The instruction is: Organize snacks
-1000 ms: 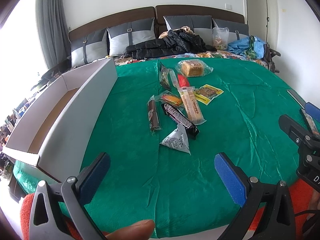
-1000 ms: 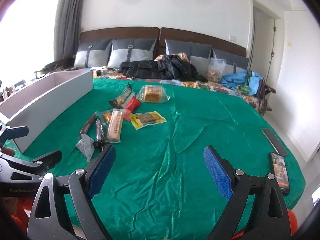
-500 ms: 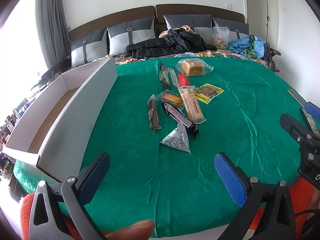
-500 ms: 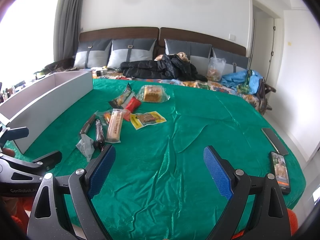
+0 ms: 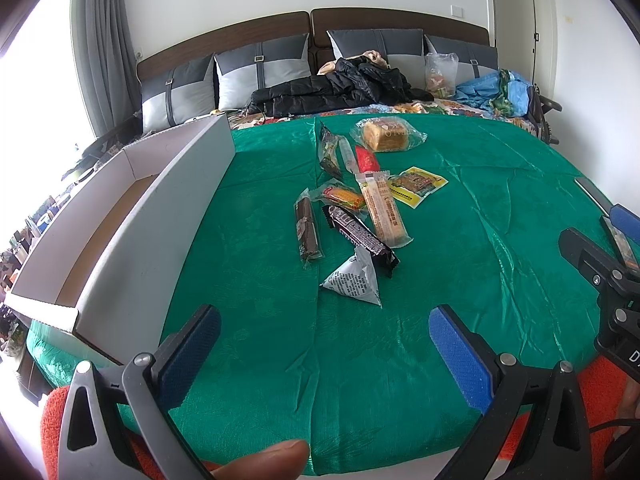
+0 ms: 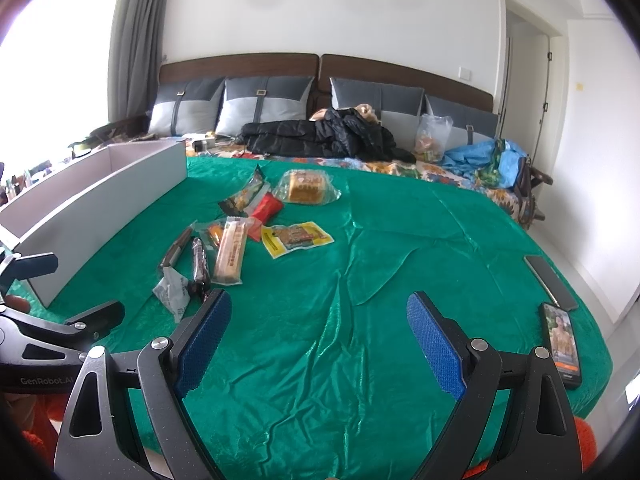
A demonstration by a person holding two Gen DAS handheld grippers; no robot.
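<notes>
Green satin cloth (image 5: 460, 280) covered the bed where a scatter of wrapped snacks lay in a loose cluster near the middle, well short of the pillows (image 5: 262, 76) and a black jacket (image 5: 340, 88) at the headboard. Nearest the left gripper (image 5: 325, 340) sat a grey triangular packet (image 5: 354, 278), touching a dark chocolate bar (image 5: 362, 238); beside them lay a brown wrapped roll (image 5: 307, 228), a long biscuit pack (image 5: 384, 210), a yellow sachet (image 5: 416, 186) and, farther back, a bagged sponge cake (image 5: 386, 134). A long white box (image 5: 160, 208) stood open along the bed's left edge, apparently the place meant to receive them, and nothing could be seen inside it. Both tools hovered above the near edge with jaws spread wide and holding nothing, the right gripper (image 6: 319, 334) beside its partner, seemingly poised before a first pick. Two phones (image 6: 562, 338) lay apart at the right edge, clear of the working area.
</notes>
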